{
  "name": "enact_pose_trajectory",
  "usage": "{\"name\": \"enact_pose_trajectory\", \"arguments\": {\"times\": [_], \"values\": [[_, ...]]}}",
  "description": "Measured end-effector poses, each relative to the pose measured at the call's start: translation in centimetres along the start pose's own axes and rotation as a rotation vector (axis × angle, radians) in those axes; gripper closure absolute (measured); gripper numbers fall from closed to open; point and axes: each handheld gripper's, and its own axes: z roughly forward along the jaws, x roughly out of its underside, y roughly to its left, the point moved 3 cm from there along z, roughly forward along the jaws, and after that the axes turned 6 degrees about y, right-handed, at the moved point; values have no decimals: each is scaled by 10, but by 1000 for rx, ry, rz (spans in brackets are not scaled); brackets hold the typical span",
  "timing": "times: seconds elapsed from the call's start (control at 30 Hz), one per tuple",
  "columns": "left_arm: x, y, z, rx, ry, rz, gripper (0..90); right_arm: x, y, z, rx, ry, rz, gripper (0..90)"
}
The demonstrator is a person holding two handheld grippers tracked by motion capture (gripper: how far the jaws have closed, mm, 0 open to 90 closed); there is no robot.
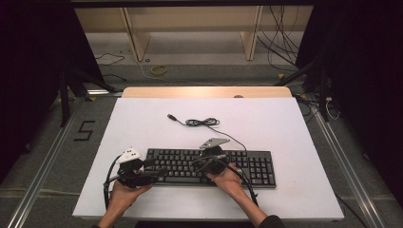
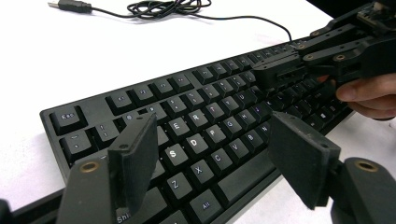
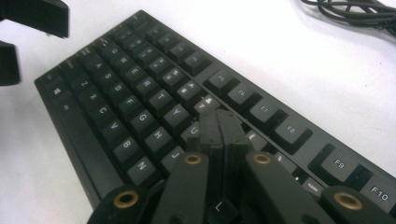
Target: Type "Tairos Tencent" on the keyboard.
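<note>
Right gripper (image 3: 219, 126): jaws pressed together with nothing between, tips set down on the keys mid-frame in the right gripper view. Left gripper (image 2: 219, 154): jaws spread wide, nothing held, hung over the lower left keys. The keyboard (image 1: 209, 166) is seen lying flat at the lower centre of the high view on the white table (image 1: 142, 123), its cable (image 1: 202, 122) coiled behind. Judged rigid, light, smooth plastic; keycaps are loose-fitting, so a hold is better taken on the case edges at both short ends.

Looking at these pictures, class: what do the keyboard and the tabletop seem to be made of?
Keyboard: probably plastic, matte black; moulded keycaps with printed white letters and faint sheen. Tabletop: smooth matte white sheet, perhaps laminate or board; a wood-coloured strip shows at its far edge.
</note>
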Motion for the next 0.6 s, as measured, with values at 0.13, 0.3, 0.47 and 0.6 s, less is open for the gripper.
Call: {"name": "enact_pose_trajectory", "arguments": {"times": [0.13,0.3,0.47,0.6], "values": [[1,0,0,-2,1,-1,322,1,-1,2,4,7,3,900],[2,0,-1,0,0,0,316,1,-2,3,3,10,3,900],[2,-1,-1,1,-3,4,304,1,-3,5,6,19,5,900],[2,-1,-1,3,-8,3,293,1,-2,5,4,18,4,900]]}}
